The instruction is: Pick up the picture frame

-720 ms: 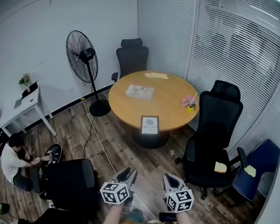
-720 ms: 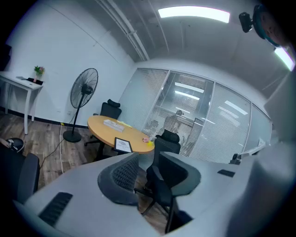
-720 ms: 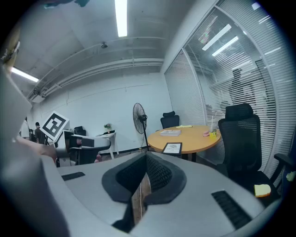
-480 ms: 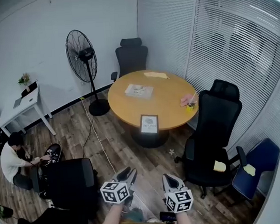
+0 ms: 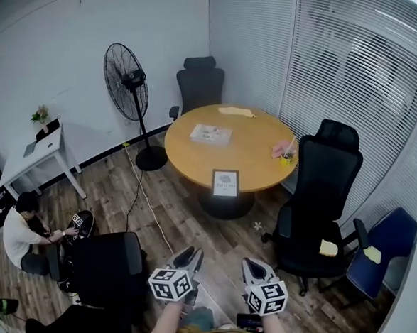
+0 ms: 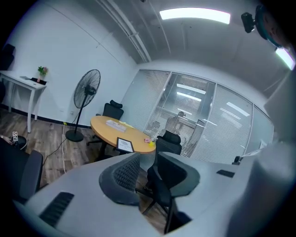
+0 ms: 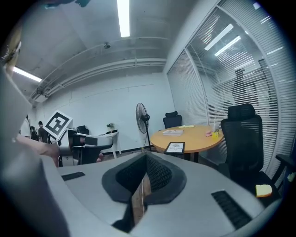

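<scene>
Round table (image 5: 254, 152), picture frame (image 5: 224, 183) well beyond jaws

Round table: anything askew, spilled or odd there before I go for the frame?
Nothing spilled or knocked over. The picture frame stands propped right at the table's near rim, so a nudge could tip it off.

The left gripper (image 5: 188, 257) and the right gripper (image 5: 252, 267) are grey moulded plastic, each with two tapered jaws lined with black ribbed pads (image 7: 159, 173). Behind the jaws each carries a white cube (image 5: 170, 284) printed with black square markers. Behind the cube run bare forearms (image 5: 161, 331).
</scene>
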Available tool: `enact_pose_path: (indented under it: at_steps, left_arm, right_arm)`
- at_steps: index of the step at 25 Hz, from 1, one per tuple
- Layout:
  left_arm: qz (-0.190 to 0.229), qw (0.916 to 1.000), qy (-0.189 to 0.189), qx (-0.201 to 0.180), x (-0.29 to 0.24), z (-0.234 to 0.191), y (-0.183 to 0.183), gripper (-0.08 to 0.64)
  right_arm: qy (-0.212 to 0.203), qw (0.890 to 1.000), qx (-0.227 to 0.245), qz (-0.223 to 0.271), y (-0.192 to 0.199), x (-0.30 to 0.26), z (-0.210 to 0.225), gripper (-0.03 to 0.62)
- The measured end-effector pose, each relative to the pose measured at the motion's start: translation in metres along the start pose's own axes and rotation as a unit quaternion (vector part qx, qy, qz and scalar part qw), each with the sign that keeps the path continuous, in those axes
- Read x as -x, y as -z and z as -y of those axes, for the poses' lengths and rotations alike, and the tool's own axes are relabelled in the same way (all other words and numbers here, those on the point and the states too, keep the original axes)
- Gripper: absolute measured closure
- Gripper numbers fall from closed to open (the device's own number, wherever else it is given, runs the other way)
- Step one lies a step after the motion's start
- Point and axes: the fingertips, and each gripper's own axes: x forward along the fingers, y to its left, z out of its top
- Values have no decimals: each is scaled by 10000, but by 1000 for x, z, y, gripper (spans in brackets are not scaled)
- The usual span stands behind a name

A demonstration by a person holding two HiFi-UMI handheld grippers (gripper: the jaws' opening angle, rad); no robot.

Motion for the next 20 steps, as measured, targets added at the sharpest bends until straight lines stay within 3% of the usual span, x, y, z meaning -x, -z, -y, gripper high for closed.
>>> enact_pose_path:
  at_steps: [9, 14, 20]
  left_arm:
    - [-115, 9999, -73, 94, -25, -18, 0, 428]
    - [-332, 9994, 36, 124, -80, -35, 1, 433]
    - [-447, 9988, 23, 199, -165, -81, -31, 433]
  right_arm:
    - [3, 10000, -17, -91, 6, -22, 11, 580]
    - [234, 9993, -202, -202, 9, -57, 54, 580]
    - [358, 9981, -178, -467, -4, -139, 103, 580]
